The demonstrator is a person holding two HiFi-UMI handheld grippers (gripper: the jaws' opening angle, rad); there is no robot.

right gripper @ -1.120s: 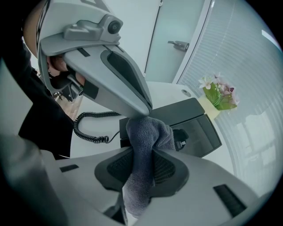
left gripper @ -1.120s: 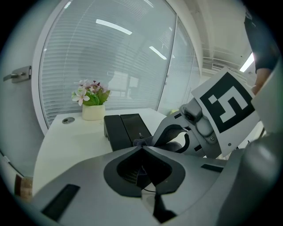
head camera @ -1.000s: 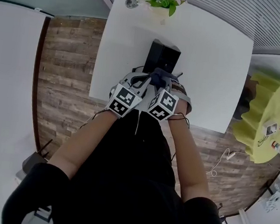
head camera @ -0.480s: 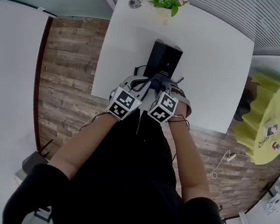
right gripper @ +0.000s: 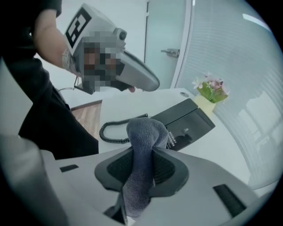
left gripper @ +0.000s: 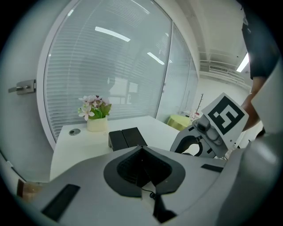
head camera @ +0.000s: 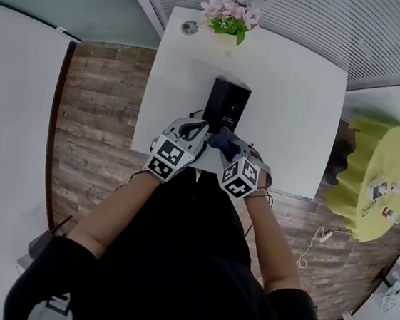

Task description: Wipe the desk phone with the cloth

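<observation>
Right gripper (right gripper: 142, 164) clamped on grey cloth (right gripper: 144, 141), poised just beside near end of desk phone (head camera: 226, 106) on white table (head camera: 297, 95). Left gripper (left gripper: 142, 167) jaws together, empty. I judge cloth secured, wiping not yet begun; whole phone left.

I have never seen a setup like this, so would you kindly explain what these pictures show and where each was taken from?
There is no robot here: a person holds a two-jaw tool in each hand. The head view looks down from a camera on the person's head. The other two views ride on the tools and look along their jaws. On the white table stand a black desk phone and a pot of flowers. The right hand-held gripper is shut on a grey cloth. The left hand-held gripper is shut and empty.
</observation>
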